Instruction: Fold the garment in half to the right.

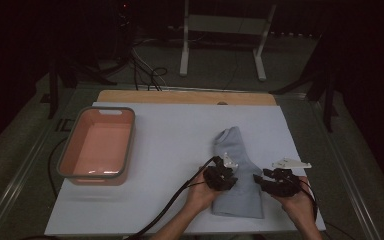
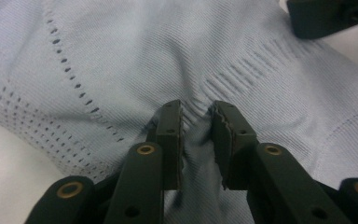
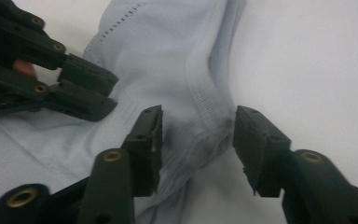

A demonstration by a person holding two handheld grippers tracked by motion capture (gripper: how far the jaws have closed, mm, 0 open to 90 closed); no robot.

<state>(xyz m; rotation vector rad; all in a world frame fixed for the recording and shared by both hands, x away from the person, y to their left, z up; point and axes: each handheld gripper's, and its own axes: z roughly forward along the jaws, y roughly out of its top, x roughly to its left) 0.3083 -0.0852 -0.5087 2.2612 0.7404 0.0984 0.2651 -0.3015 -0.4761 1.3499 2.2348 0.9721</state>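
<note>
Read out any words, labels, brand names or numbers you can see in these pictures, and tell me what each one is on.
There is no readable text.
The pale blue garment shows knit ribbing and rows of small holes, no print or tag.
The pink basin is plain.
The black grippers and the white table cover carry no lettering.

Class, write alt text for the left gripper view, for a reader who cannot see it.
Two black jaws of the left gripper pinch a raised fold of a pale blue knitted garment with rows of small holes. The cloth lies on a white surface, and part of the right gripper shows at the top right corner.
</note>
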